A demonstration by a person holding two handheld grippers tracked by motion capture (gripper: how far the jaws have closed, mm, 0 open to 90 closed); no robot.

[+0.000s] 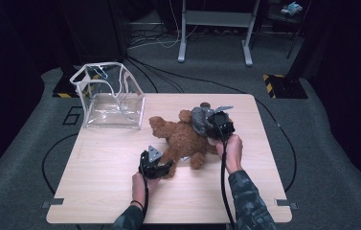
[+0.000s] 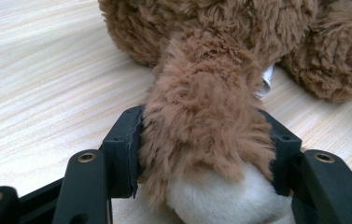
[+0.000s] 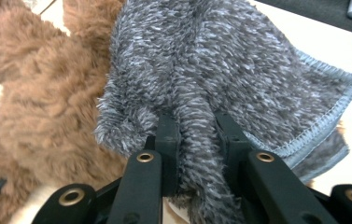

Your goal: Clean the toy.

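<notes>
A brown plush bear (image 1: 184,139) lies on the wooden table (image 1: 101,163). My left gripper (image 1: 161,167) is shut on one of the bear's legs (image 2: 201,126), whose white sole sits between the jaws. A fuzzy grey cloth (image 1: 200,120) lies over the bear's head end. My right gripper (image 1: 216,125) is shut on a fold of this grey cloth (image 3: 197,79), with the bear's brown fur (image 3: 38,93) just beside it.
A clear plastic bag (image 1: 110,96) with white trim stands open at the table's back left corner. Cables run across the grey floor behind the table, near a metal stand (image 1: 215,28). Bare tabletop spans the front and left.
</notes>
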